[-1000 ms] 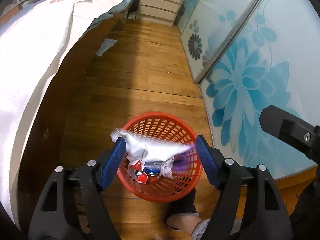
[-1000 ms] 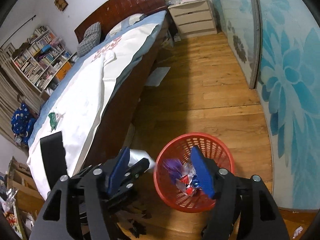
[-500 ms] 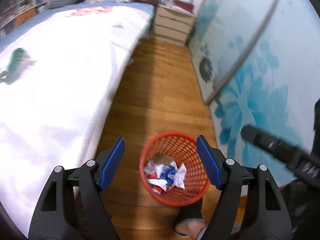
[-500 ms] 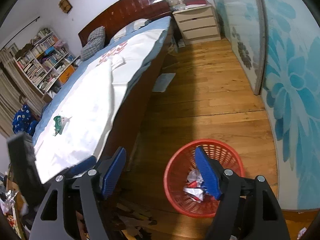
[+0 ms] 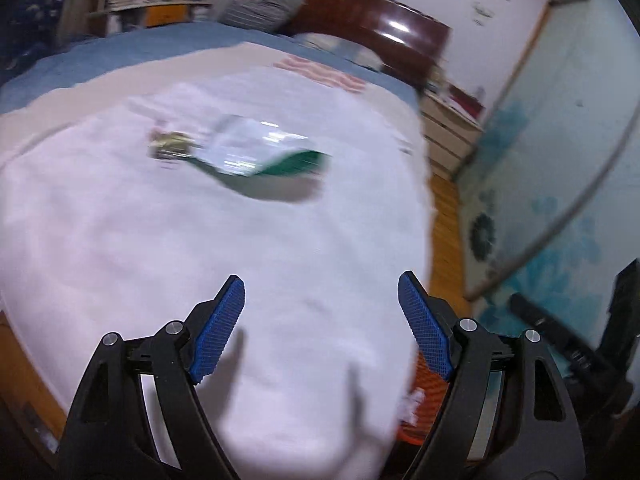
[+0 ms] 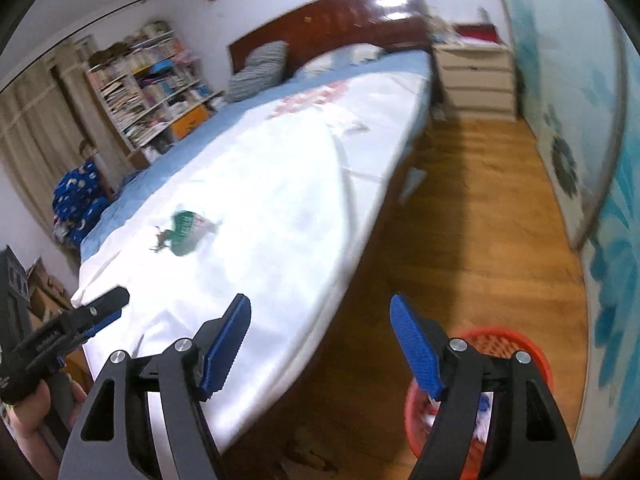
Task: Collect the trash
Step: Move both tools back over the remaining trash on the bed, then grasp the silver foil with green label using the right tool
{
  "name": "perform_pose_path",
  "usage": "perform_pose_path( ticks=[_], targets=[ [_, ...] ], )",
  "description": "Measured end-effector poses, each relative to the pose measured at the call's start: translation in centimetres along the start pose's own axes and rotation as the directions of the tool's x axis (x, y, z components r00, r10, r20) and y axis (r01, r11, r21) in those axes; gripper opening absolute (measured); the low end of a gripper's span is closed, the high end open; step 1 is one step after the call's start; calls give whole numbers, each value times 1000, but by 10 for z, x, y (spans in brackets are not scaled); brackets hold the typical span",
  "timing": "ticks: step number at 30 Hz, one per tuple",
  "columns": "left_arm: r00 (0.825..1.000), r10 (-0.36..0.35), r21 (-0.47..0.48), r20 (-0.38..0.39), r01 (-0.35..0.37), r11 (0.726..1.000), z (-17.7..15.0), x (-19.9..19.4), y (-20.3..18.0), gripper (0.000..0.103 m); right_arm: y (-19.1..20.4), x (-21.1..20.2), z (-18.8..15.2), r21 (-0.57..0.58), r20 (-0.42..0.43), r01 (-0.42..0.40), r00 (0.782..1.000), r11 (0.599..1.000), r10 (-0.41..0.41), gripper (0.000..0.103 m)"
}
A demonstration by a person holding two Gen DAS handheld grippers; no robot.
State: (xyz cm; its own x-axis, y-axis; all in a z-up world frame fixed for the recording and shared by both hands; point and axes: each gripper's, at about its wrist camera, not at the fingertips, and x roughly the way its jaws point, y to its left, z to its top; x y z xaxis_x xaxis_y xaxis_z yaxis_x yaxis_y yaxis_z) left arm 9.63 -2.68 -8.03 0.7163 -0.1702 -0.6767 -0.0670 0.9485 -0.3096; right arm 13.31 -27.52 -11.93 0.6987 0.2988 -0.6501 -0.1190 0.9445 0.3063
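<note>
While left wrist blurs, right wrist shows red basket (image 6: 516,340), bookshelf (image 6: 152,80).

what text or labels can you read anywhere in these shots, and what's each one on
Nothing can be read with certainty.
Green and white wrapper on the bed's white sheet: print blurred, unreadable.
Red pattern on the sheet near the pillows: too smeared to tell whether it is lettering.
White marking on the left gripper's body: too small and blurred to read.
Book spines on the bookshelf: too small to read.
</note>
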Motion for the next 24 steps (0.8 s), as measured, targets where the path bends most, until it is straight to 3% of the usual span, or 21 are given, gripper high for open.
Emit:
perform_pose_path(
  ticks=[6,15,18,21,24],
  targets=[
    [996,84,-57,3,-84,995,12,0,54,79,56,40,18,-47,21,-96,995,994,97,80],
    [992,122,-148,22,-117,982,21,-5,112,79,131,147,49,-18,-19,-236,972,972,235,83],
    [991,135,-129,21,-131,983,25,-3,116,79,155,178,59,-22,-48,-246,969,969,244,85],
    [990,136,-138,20,-132,982,25,-4,123,79,168,212,64,-2,-100,-188,977,982,187,89],
    [991,135,-146,17,-131,981,28,-2,128,79,178,242,56,12,-165,-196,967,981,195,82]
  ],
)
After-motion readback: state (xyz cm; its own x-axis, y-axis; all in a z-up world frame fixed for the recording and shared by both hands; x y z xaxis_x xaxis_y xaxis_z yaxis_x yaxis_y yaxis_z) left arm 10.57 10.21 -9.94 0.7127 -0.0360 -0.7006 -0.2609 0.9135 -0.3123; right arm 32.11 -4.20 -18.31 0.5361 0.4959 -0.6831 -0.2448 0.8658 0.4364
